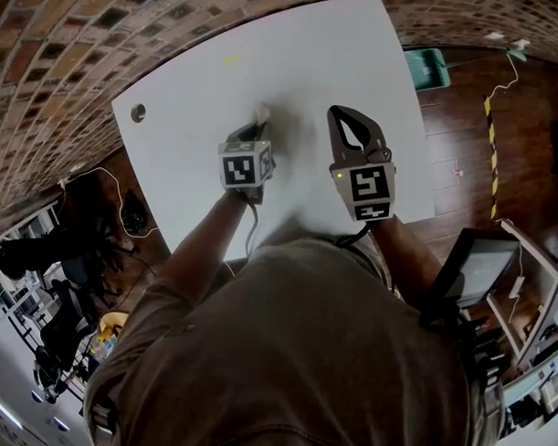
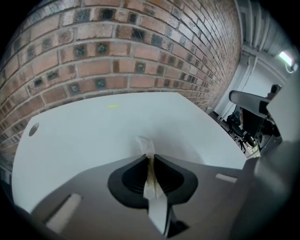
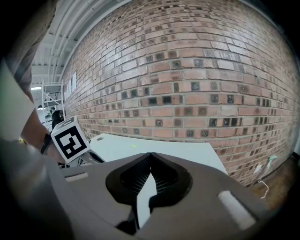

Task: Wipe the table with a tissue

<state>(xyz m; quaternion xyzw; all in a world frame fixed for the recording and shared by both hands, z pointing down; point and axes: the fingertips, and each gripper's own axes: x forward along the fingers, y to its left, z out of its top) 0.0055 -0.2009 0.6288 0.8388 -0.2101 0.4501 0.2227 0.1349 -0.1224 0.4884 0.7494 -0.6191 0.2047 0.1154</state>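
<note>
Tissue [image 2: 146, 144]: white, crumpled into a narrow twisted strip, pinched between the closed jaws of the left gripper [image 2: 149, 156]. A short tuft projects past the tips over the white table [image 2: 84, 136]; whether it touches the table cannot be determined. Right gripper [image 3: 150, 155]: jaws closed tip to tip, nothing held, just right of the left gripper. Ahead of the left gripper is a small yellow mark [image 2: 112, 106]; ahead-left, a round hole [image 2: 33, 130] near the table corner. A brick wall [image 2: 117, 51] stands beyond.
</note>
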